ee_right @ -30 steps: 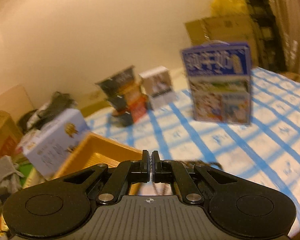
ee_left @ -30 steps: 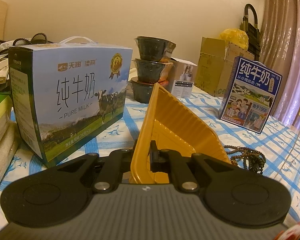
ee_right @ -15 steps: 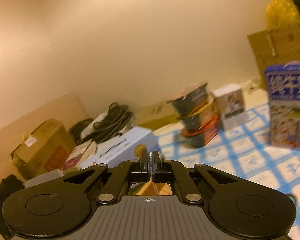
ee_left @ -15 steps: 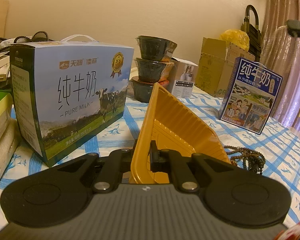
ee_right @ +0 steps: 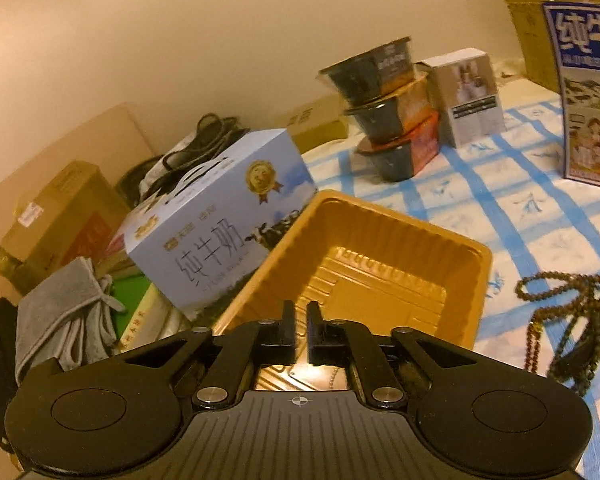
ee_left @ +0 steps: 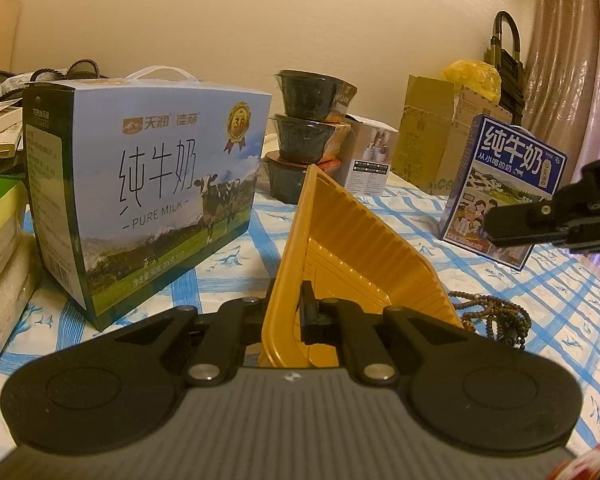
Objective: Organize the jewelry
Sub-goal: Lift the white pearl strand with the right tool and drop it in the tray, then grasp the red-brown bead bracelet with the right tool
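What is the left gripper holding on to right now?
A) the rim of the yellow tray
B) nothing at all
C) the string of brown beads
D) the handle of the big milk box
A: in the left wrist view, the left gripper has its fingers closed on the near rim of the yellow tray, while the brown beads lie apart on the tablecloth.

Tilted yellow ribbed tray [ee_left: 352, 248]; brown bead necklace [ee_left: 496, 314] just beside
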### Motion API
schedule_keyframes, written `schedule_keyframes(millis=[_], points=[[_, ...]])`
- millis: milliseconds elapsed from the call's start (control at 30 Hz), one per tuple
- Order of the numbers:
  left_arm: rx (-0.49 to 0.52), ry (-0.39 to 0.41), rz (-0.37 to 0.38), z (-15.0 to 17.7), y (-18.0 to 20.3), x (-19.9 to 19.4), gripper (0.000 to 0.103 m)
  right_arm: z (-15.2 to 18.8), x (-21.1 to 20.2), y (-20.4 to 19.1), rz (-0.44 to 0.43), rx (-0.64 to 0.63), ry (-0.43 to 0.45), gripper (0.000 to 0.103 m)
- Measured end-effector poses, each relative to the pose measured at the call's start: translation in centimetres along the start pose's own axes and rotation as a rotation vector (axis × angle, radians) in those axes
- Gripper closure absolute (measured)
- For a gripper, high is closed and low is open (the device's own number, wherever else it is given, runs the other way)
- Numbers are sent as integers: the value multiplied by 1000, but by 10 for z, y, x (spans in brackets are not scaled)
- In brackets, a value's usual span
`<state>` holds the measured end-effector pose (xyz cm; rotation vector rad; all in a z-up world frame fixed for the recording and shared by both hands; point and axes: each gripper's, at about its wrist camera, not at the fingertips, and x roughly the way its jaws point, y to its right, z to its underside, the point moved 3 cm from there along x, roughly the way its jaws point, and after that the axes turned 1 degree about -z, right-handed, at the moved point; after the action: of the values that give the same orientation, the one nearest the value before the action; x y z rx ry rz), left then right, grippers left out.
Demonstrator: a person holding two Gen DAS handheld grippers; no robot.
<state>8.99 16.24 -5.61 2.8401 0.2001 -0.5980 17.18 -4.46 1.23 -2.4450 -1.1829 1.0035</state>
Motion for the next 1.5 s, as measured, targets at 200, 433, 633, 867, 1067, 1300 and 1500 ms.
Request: schedule_keyframes(millis=[200,433,633,867,1067,1300,1500], points=[[-1,-5,-16,2,-1,0,96,16,-31,30,88,92,37,59],[-27,-5,-43,7,-3,-1,96,68,-50,82,368,76,-12,59],[-26,-15,-62,11,-4,-5,97,74,-40,97,443,-56,-10,66],[-26,-28,-74,14,-7,-6,97,76,12,114,440,-151,-67,75],[-33,-30,-68,13,-7,-4,97,72,42,128,470,-173,-88,75],[-40,-37,-60,10,-7,-2,97,69,56,143,512,-146,-88,76],[-34,-47,-61,10,-7,-1,97,69,52,143,498,-149,-129,92]])
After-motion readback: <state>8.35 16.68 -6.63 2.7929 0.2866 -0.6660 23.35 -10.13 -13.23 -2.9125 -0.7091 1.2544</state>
